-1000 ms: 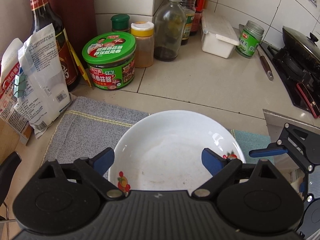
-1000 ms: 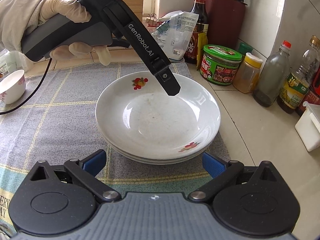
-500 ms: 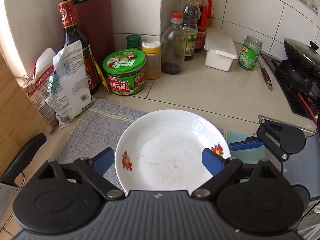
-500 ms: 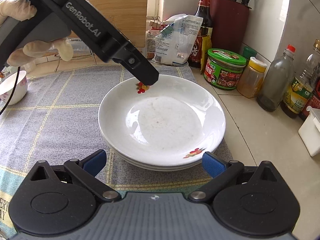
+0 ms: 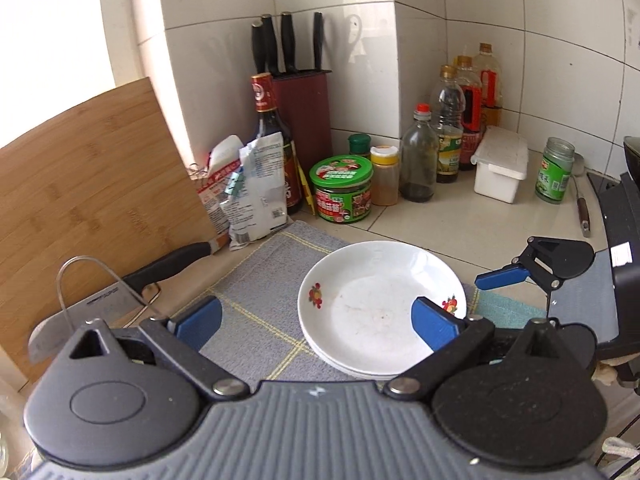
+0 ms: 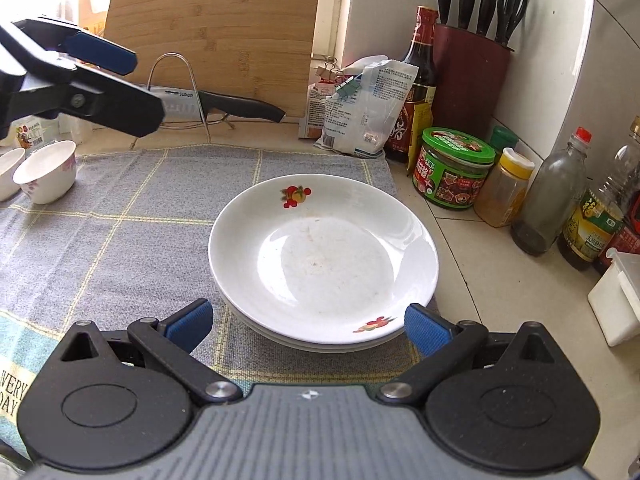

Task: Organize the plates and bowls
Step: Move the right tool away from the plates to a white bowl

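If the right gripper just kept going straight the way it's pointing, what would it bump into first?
Probably the stack of white flower-printed plates on the grey checked cloth: it lies straight ahead of the open right gripper, though depth is uncertain.

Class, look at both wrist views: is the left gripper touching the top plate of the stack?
Apart. In the right wrist view the left gripper hangs at the upper left, jaws open and empty, with bare grey cloth between it and the top plate.
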{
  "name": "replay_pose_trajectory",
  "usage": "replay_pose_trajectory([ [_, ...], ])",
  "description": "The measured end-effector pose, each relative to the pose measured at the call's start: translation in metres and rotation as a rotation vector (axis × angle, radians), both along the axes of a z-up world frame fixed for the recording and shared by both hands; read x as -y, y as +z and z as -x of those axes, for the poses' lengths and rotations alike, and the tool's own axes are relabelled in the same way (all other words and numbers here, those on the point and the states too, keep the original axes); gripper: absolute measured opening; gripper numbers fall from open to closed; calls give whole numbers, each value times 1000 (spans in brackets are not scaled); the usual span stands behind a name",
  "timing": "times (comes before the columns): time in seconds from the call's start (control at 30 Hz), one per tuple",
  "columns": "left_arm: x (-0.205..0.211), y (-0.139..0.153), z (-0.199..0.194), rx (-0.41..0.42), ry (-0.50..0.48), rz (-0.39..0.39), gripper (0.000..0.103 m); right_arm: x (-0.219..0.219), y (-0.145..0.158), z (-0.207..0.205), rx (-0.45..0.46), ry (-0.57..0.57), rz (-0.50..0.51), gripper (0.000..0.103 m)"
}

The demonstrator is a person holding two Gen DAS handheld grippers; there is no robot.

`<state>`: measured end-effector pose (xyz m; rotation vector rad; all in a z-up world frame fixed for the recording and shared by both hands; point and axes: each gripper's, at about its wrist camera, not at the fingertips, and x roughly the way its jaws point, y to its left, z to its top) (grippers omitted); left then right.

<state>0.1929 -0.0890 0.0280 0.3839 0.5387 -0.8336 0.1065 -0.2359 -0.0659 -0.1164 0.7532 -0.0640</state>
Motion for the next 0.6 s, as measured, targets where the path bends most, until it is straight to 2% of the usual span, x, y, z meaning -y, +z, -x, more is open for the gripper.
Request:
replay_pose_trajectory([
  [0.07,-19,0,12,24,63,12,102,-7,2,-1,-6,33,-3,103],
  [0.23,-67,-13,37,57,209,-15,102,-40,3,-10,-8,89,24,103],
  [0.43,-142,-30,51,-3,334,6,102,-106,3,-31,-4,146,63,103],
  [0.6,-203,-38,61,-18,393,2,102,-169,5,-37,-8,187,60,103],
])
